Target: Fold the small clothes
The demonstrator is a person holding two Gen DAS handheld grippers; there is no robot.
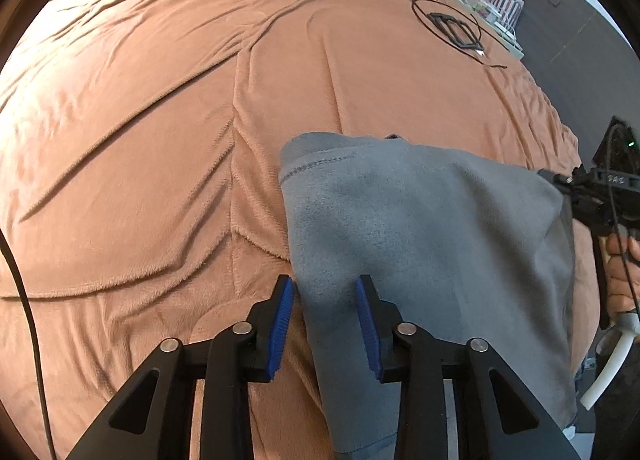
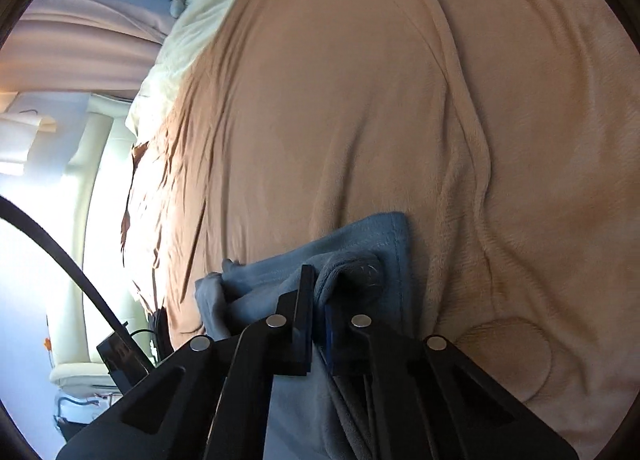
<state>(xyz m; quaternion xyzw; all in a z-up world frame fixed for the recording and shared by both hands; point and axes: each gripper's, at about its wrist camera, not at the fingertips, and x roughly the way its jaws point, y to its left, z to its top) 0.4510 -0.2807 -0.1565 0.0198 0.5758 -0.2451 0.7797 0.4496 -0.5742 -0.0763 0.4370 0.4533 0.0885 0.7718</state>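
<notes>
Rumpled tan blanket (image 1: pixel 160 120) covers bed; curtains (image 2: pixel 80 32) beyond.

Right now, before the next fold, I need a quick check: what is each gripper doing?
Left gripper: open, blue pads either side of the grey garment, not pressing it.
Right gripper: shut on the grey garment.

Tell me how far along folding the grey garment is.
Early on. Nothing looks folded yet: the grey garment is draped loosely over the brown blanket. In hand: the right tool is shut on a bunched edge, and the left tool straddles another edge with its jaws apart. Still left: every fold.
</notes>
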